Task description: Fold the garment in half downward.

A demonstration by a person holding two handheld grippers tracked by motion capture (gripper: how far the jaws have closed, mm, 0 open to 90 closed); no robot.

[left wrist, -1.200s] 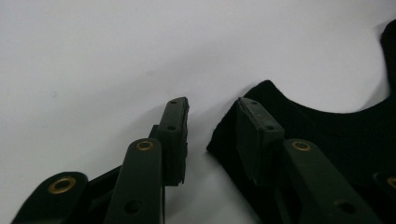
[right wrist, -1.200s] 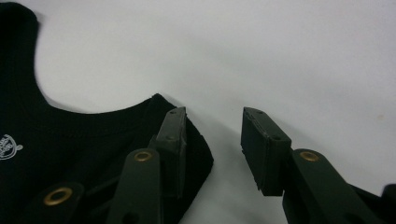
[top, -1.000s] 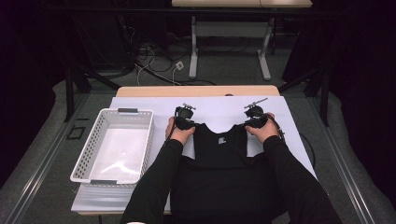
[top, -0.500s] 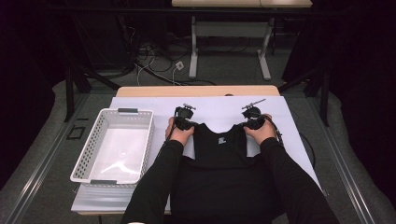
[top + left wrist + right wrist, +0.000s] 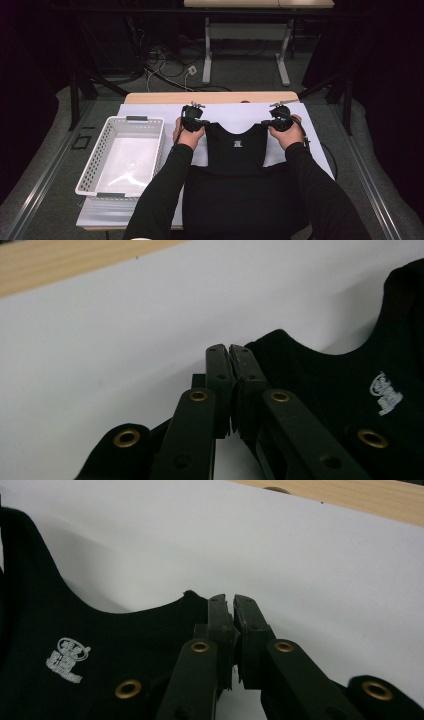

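A black sleeveless garment with a small white print lies on a white sheet; its lower part hangs over the table's near edge. My left gripper is shut on its left shoulder corner, and my right gripper is shut on the right one. In the left gripper view the jaws meet at the tip of the black fabric. In the right gripper view the jaws pinch the fabric's corner. The top edge is held slightly above the sheet.
A white perforated basket stands empty on the left of the table. The wooden table edge runs behind the sheet. Beyond it are desk legs and cables on the floor.
Both hands have risen a little with the shoulder corners. The garment's upper part has narrowed and lifted off the sheet between them.
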